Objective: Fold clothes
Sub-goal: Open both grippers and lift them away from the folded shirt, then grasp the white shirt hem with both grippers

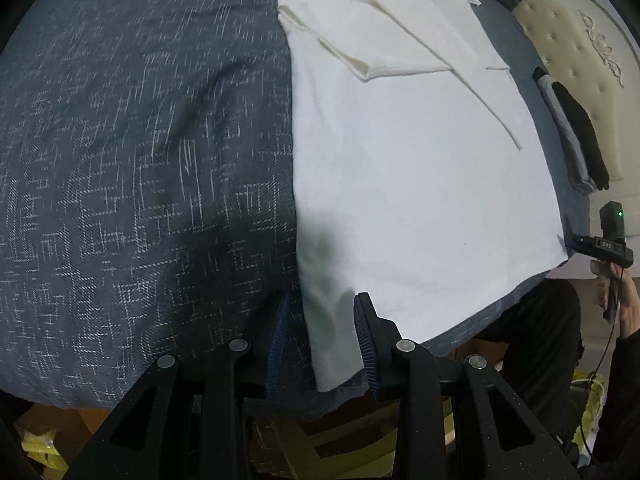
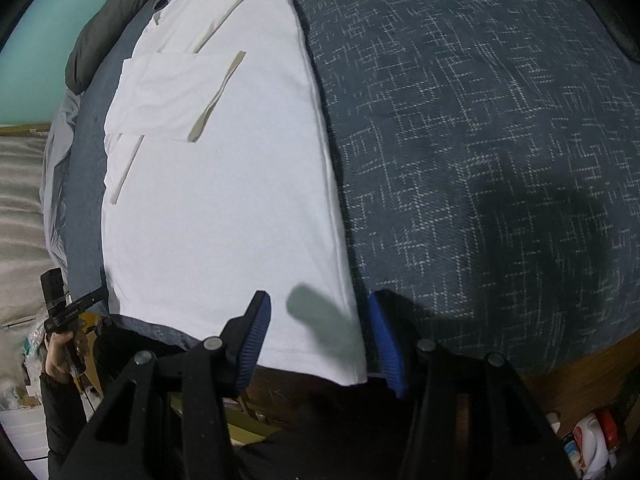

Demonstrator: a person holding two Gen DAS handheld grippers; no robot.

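A white T-shirt [image 1: 400,180] [image 2: 224,200] lies flat on the bed, both sleeves folded in over its body and its hem toward me. My left gripper [image 1: 324,296] hovers over the hem's left corner, which shows between its blue pads; a gap remains and the fingers cast shadows on the cloth. My right gripper [image 2: 319,294] stands open wider over the hem's right corner, its right finger past the shirt's edge. Each gripper also appears in the other's view, held in a hand: the right gripper [image 1: 604,240] and the left gripper [image 2: 60,308].
The dark blue patterned bed cover [image 1: 140,160] [image 2: 480,120] spreads out on both sides of the shirt. Folded dark and grey clothes [image 1: 576,132] lie by the cream headboard [image 1: 580,40]. A dark garment [image 2: 104,32] lies beyond the collar. A bottle [image 2: 592,436] stands on the floor.
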